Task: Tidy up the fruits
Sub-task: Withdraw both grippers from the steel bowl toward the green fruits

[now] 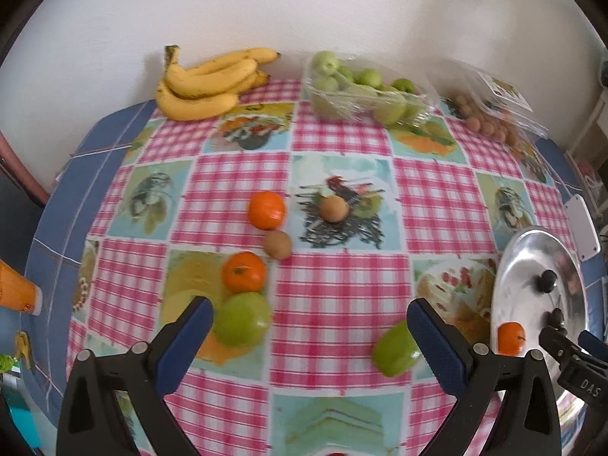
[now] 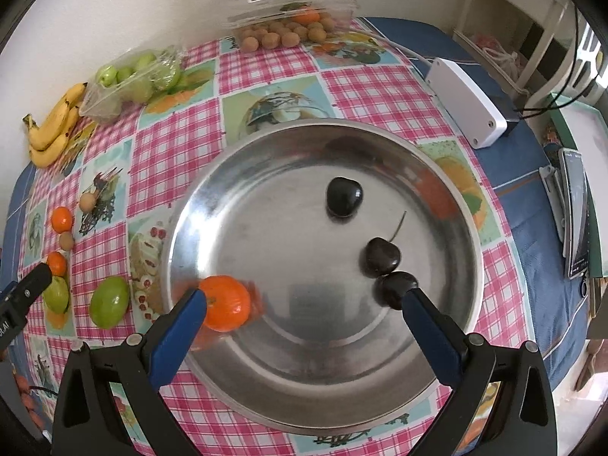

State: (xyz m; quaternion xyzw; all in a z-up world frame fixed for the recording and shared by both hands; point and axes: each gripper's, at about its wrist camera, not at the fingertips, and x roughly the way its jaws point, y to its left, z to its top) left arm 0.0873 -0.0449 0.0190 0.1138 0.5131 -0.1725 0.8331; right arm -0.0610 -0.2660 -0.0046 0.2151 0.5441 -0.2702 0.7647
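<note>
A steel bowl [image 2: 437, 349] holds an orange mandarin [image 2: 225, 303] and three dark cherries [image 2: 344, 197]. My right gripper [image 2: 304, 300] is open above the bowl, its left finger beside the mandarin. My left gripper [image 1: 309, 319] is open and empty over the checked tablecloth, between two green apples [image 1: 242, 318] [image 1: 395, 349]. Two mandarins [image 1: 266, 209] [image 1: 243, 271], a kiwi [image 1: 278, 244] and a round brown fruit [image 1: 333, 208] lie loose beyond it. The bowl also shows in the left wrist view [image 1: 524, 262].
Bananas [image 1: 205, 83], a plastic pack of green apples [image 1: 364, 91] and a clear box of small brown fruits [image 2: 285, 34] stand along the back wall. A white box with a cable [image 2: 467, 102] and a phone [image 2: 575, 220] lie right of the bowl.
</note>
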